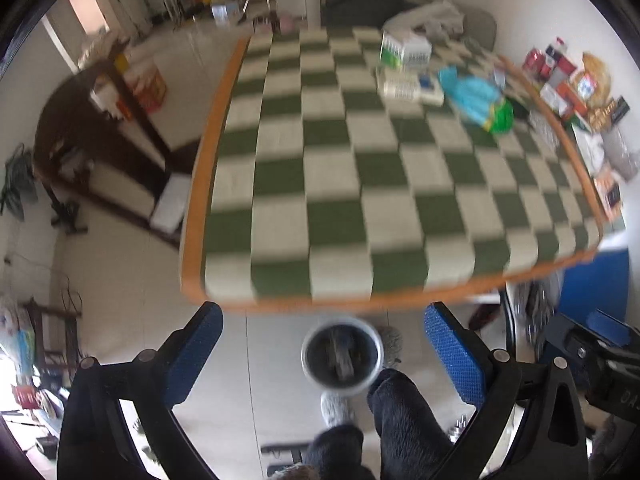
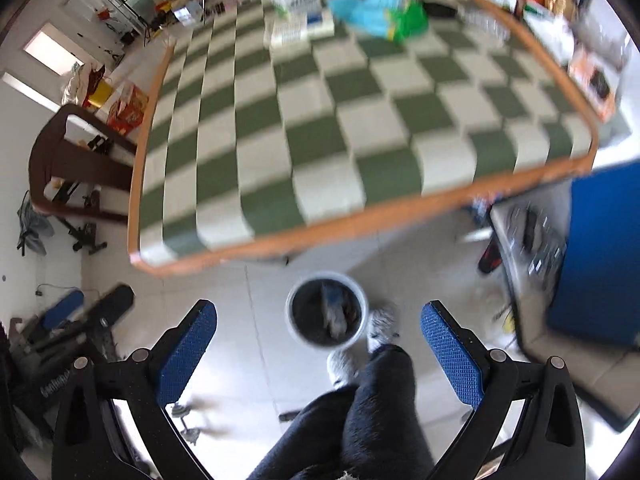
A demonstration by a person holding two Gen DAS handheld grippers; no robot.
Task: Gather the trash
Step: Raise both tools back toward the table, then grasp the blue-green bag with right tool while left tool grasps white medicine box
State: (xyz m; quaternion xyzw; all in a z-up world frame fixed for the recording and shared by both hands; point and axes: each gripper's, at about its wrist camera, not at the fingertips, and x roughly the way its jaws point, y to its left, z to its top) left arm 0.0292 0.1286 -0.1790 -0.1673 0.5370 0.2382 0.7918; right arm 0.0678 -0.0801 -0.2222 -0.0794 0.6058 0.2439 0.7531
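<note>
A round bin [image 1: 342, 355] with a pale rim stands on the floor below the table's near edge, with dark scraps inside; it also shows in the right wrist view as the bin [image 2: 327, 311]. My left gripper [image 1: 326, 354] hangs open above it, nothing between its blue pads. My right gripper [image 2: 319, 354] is open too, held over the floor just short of the bin. On the far side of the checked table [image 1: 320, 200] lie a blue and green wrapper [image 1: 478, 100] and white boxes [image 1: 406, 68]. Both views are blurred.
A person's dark trouser legs [image 2: 360, 408] and grey slippers [image 2: 382, 322] stand beside the bin. A dark wooden chair [image 1: 96, 128] is left of the table. Boxes and packets [image 1: 572, 80] crowd the right wall. A blue cabinet [image 2: 600, 256] stands at the right.
</note>
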